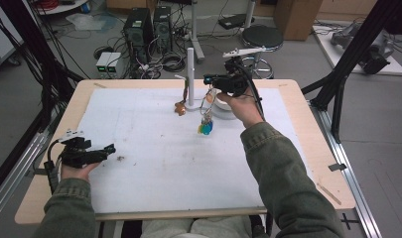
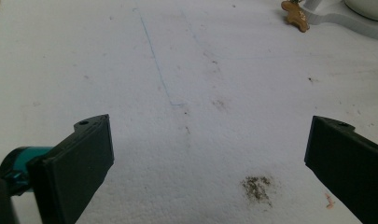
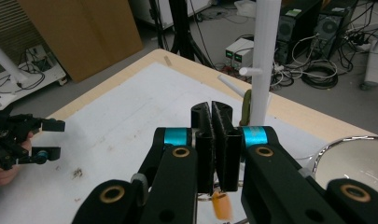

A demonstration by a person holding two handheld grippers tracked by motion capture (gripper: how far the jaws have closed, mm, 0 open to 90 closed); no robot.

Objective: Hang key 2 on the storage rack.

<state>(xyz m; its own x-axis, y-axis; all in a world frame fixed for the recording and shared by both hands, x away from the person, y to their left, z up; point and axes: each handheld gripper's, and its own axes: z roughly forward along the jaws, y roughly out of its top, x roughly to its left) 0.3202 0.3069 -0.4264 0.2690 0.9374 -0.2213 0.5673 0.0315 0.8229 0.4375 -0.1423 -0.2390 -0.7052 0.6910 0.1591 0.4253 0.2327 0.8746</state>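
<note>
Nearest me, my left tool [image 1: 101,151] rests low at the left side of the worktop [image 1: 139,188] with its jaws wide apart and nothing between them, so it can't help if the other side slips. Further out, my right tool [image 1: 207,79] is raised above the worktop with its jaws pressed together; as far as I can tell they pinch the thin ring [image 1: 207,101], and the bunch of charms [image 1: 206,128] dangles from it, blue and yellow, just beside the stand [image 1: 190,74]. That thin grip is my first worry: the ring is slim and hard, so a small twist of my wrist could let it slide out, and the bunch would drop onto the worktop or into the bowl [image 1: 223,106] right by my hand. The second is the swing; the charms hang freely, and a quick move could send them against the post, or knock the brown charm [image 1: 179,108] that sits at its foot. In the right gripper view the short pegs [image 3: 249,71] stick out from the post close ahead of my closed jaws, and the ring itself is hidden under the tool, so I'd be lining it up half blind and could miss a peg or nudge the stand over. Beyond the far edge there is only floor, where a dropped bunch would be lost to me
</note>
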